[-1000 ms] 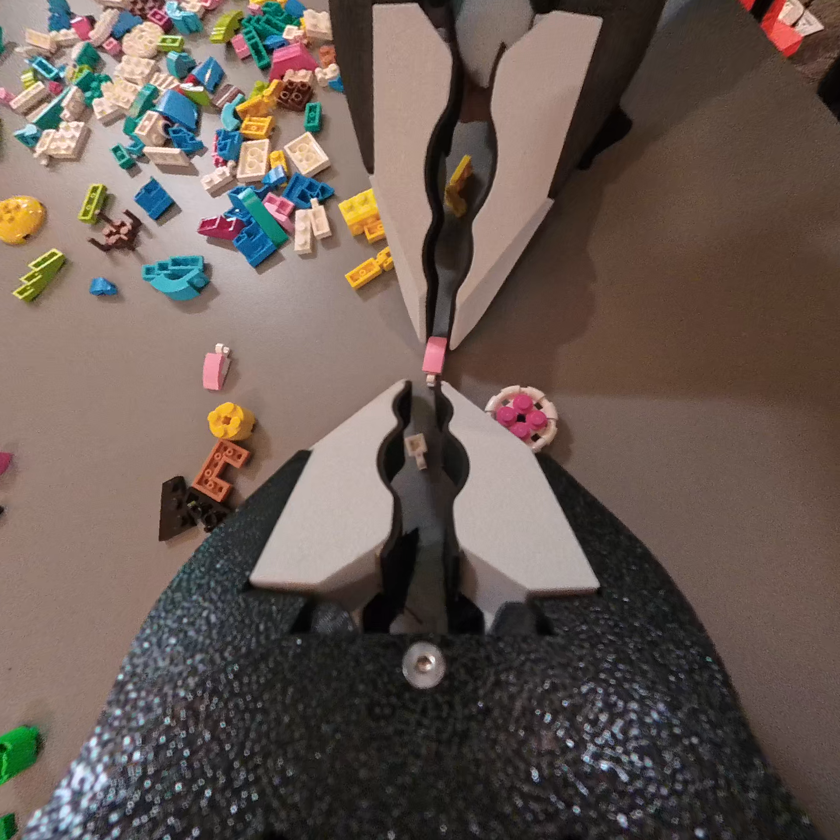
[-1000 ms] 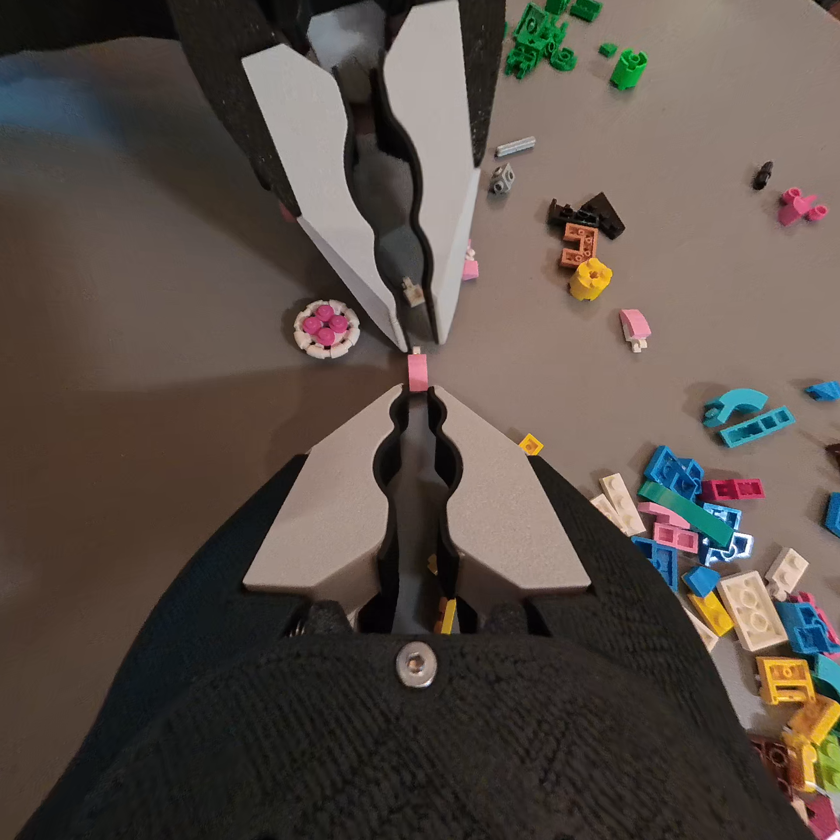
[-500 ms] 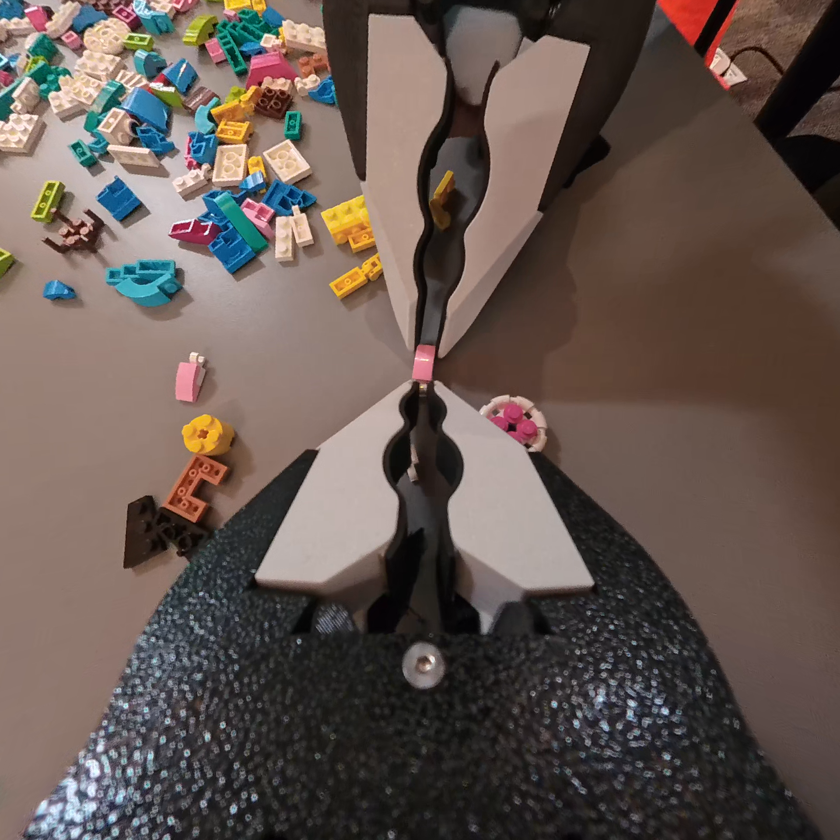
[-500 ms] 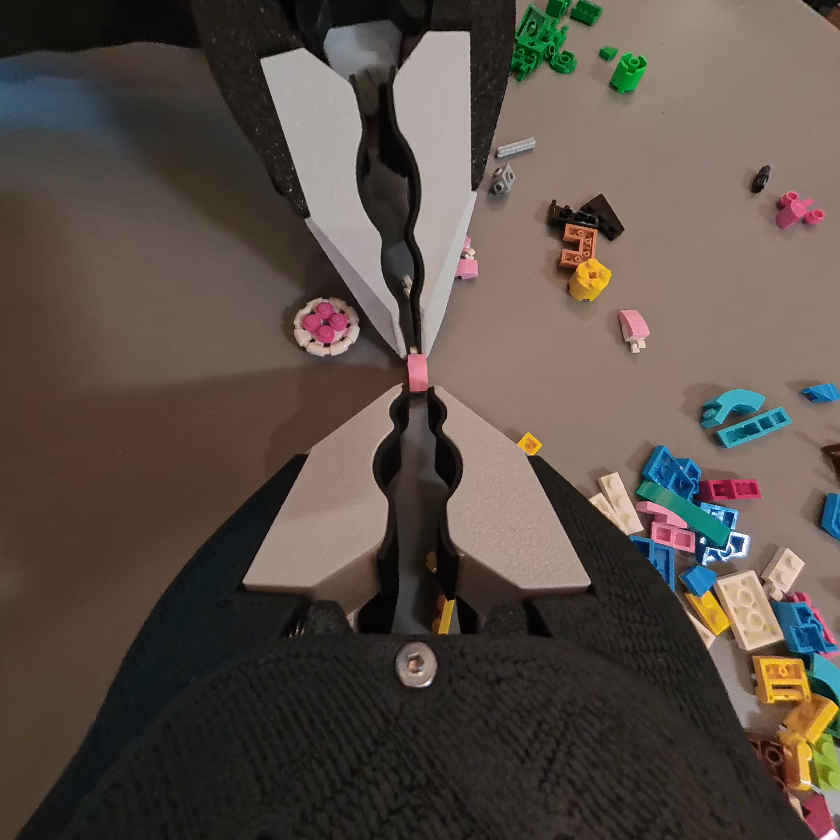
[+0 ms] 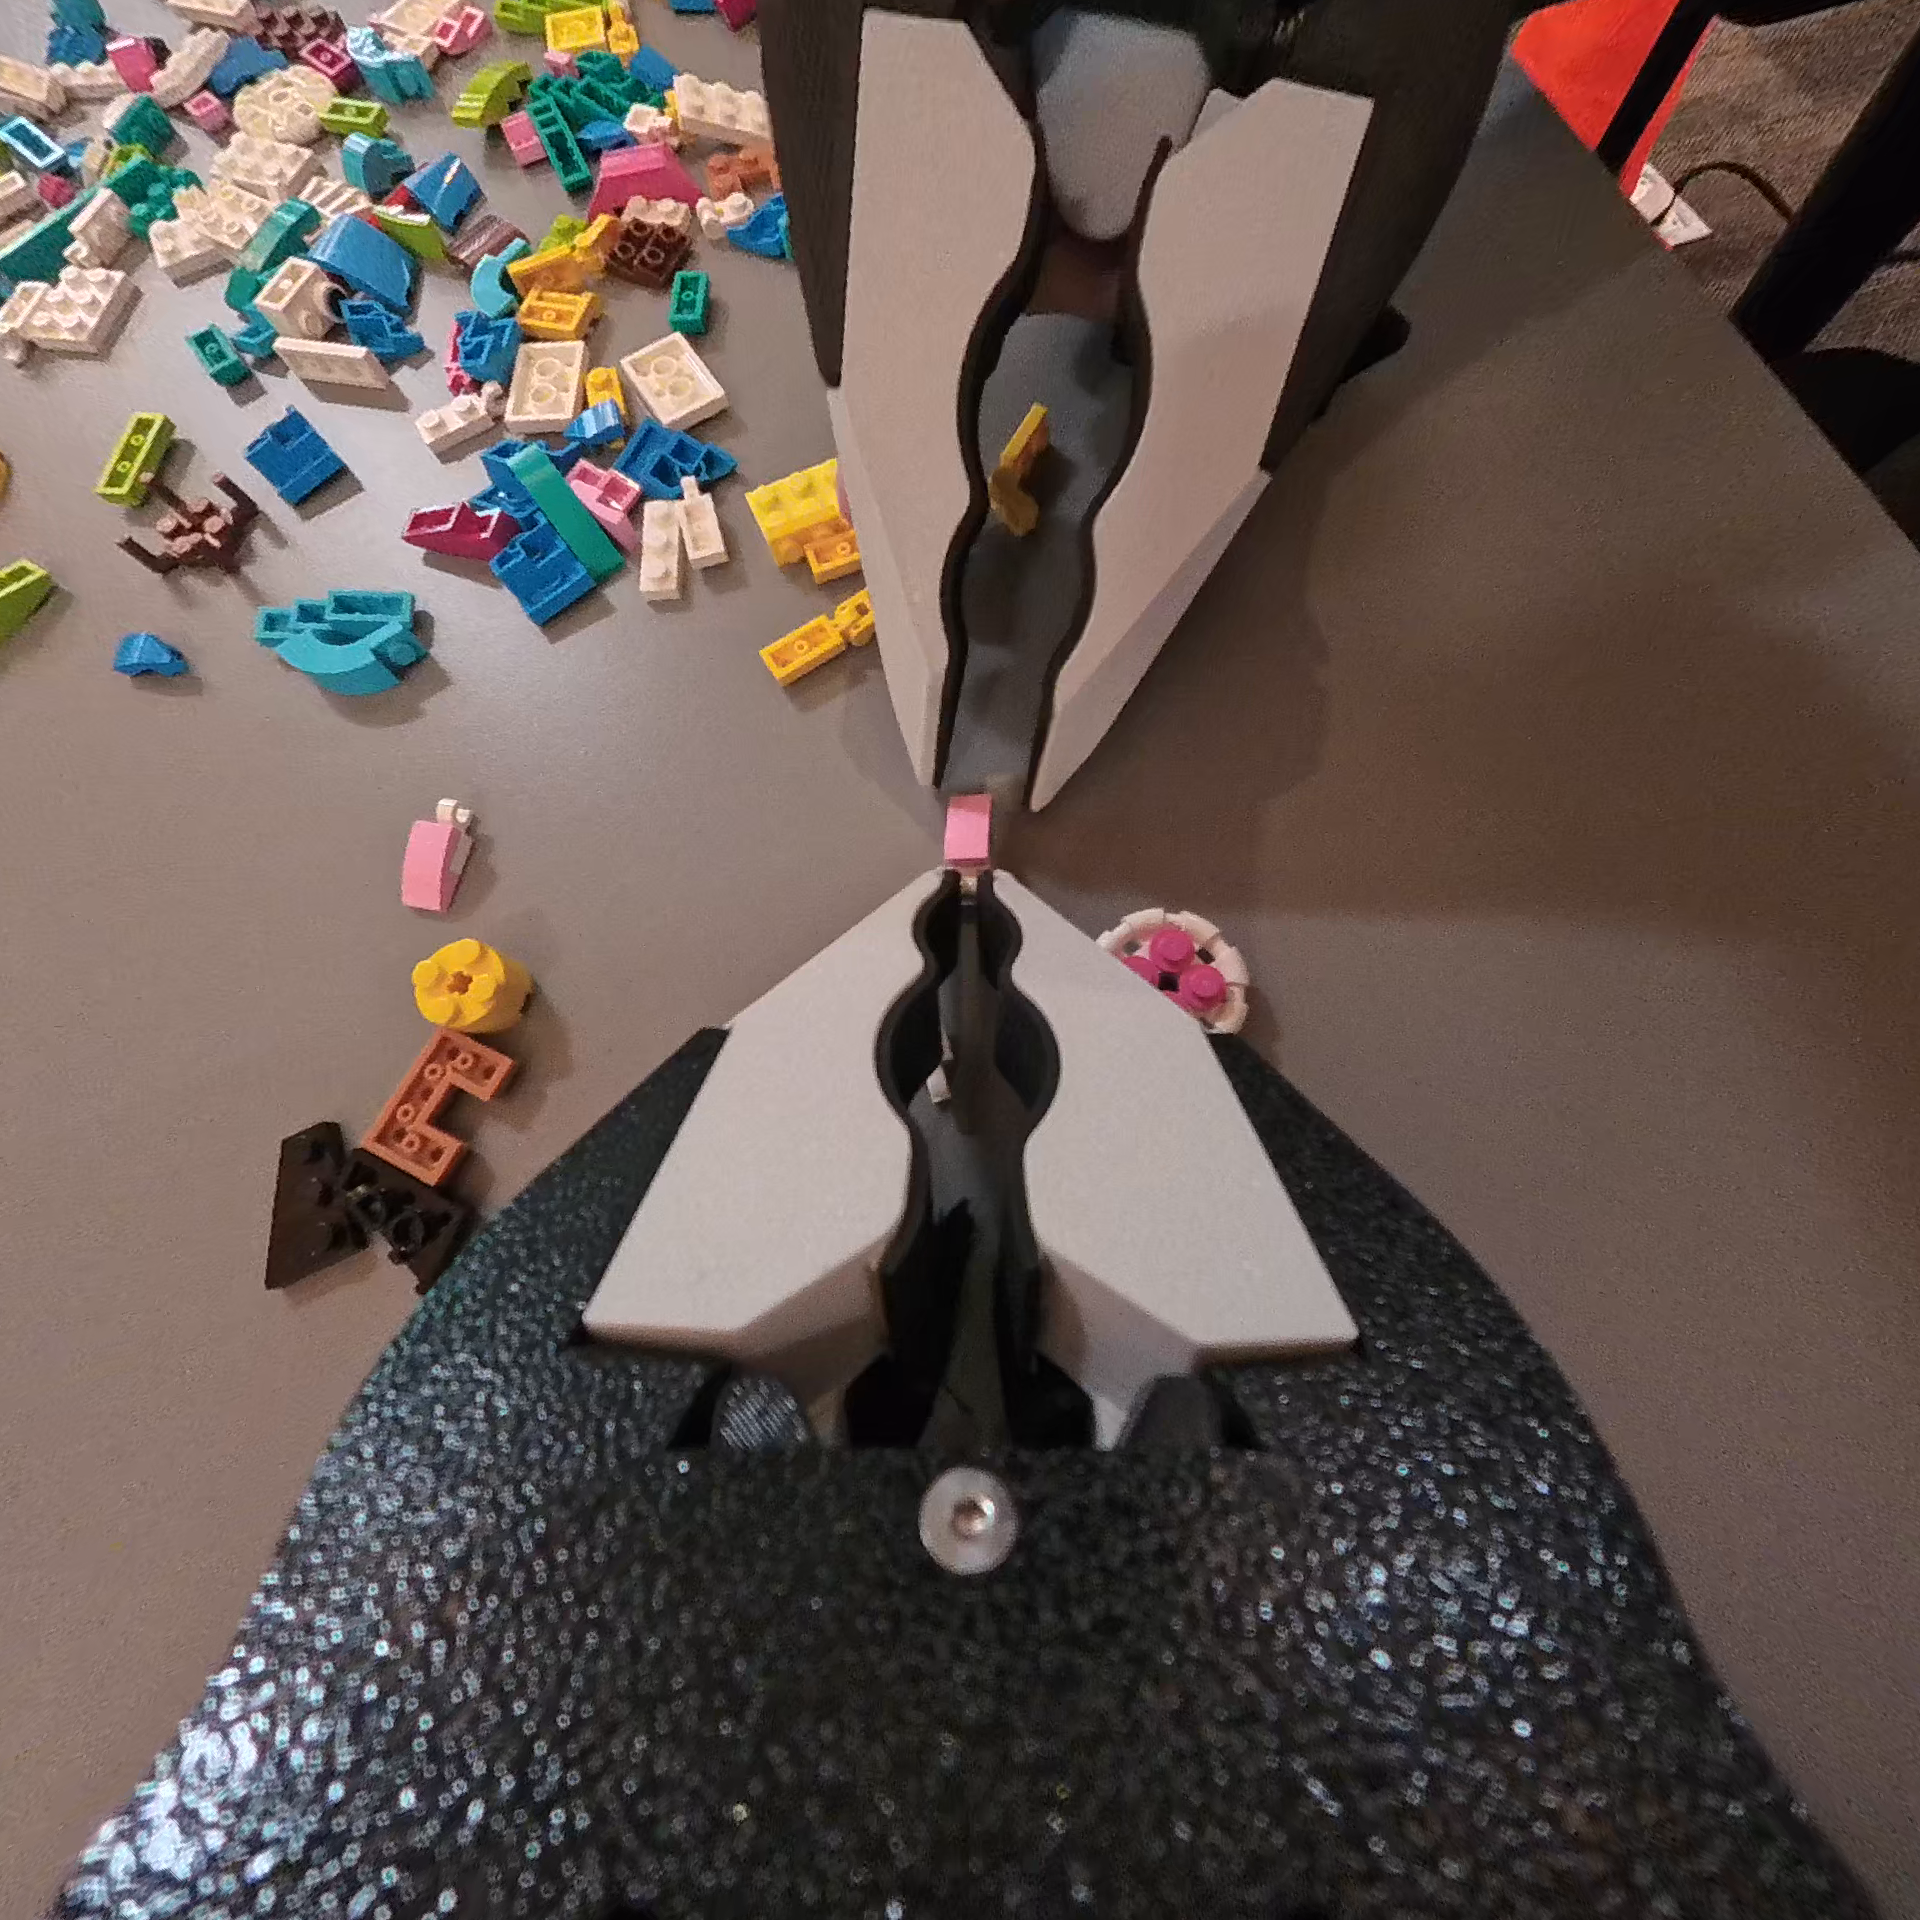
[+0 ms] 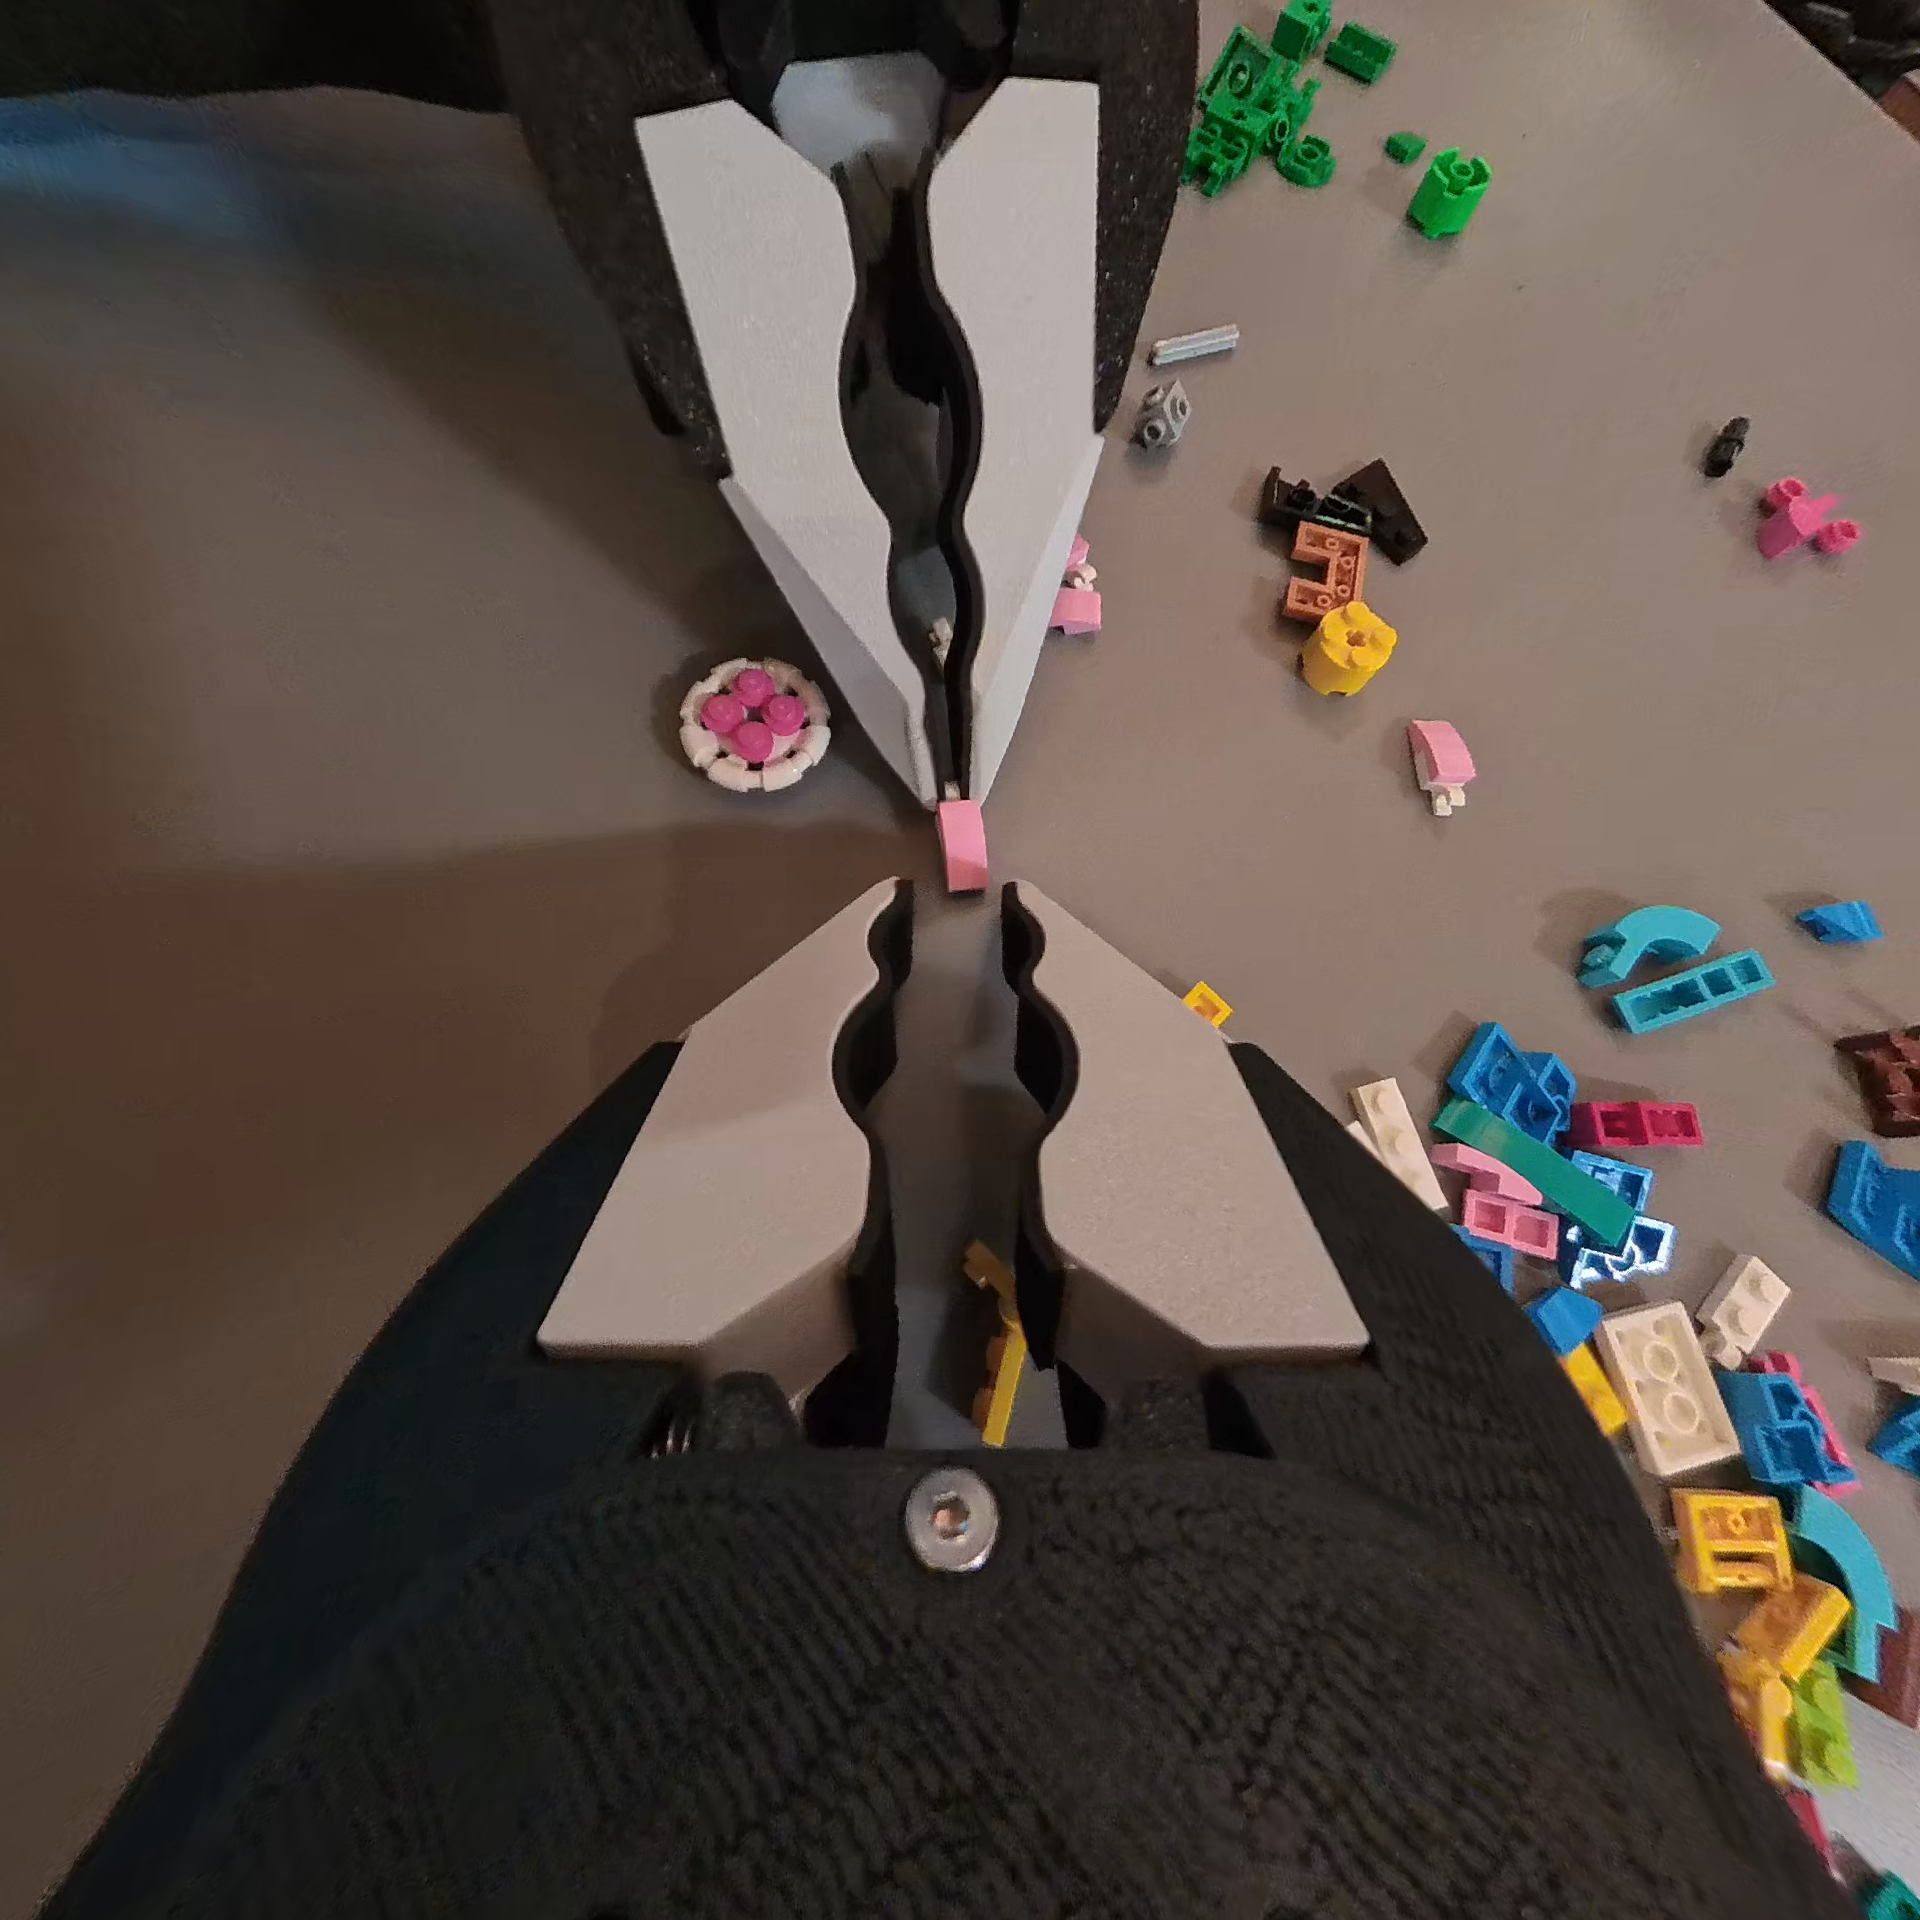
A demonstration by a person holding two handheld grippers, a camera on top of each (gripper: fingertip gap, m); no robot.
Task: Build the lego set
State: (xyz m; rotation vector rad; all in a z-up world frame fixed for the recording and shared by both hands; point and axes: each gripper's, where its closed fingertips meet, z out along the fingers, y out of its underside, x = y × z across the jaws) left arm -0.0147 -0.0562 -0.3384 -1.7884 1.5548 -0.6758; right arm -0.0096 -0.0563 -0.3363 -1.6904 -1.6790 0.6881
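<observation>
A small pink curved brick point(image 5: 966, 840) with a white piece on its near end hangs between the two grippers above the grey table point(image 5: 1455, 831). My left gripper point(image 5: 964, 881) is shut on that white end. In the right wrist view the pink brick point(image 6: 961, 847) sticks out of the left gripper point(image 6: 953, 798). My right gripper point(image 6: 956, 888) faces it tip to tip with its jaws apart and does not grip the brick. It shows open in the left wrist view point(image 5: 985, 795) too.
A round white piece with magenta studs point(image 5: 1174, 966) lies just beside the grippers. A second pink curved brick point(image 5: 434, 857), a yellow round brick point(image 5: 470, 982) and an orange L-plate point(image 5: 442, 1107) lie left. A big pile of loose bricks point(image 5: 416, 260) spreads beyond; green pieces point(image 6: 1278, 104) lie far off. The grippers are tip to tip, or close to it.
My left gripper closed on the white end of the pink brick. My right gripper then opened and let the pink brick go.
</observation>
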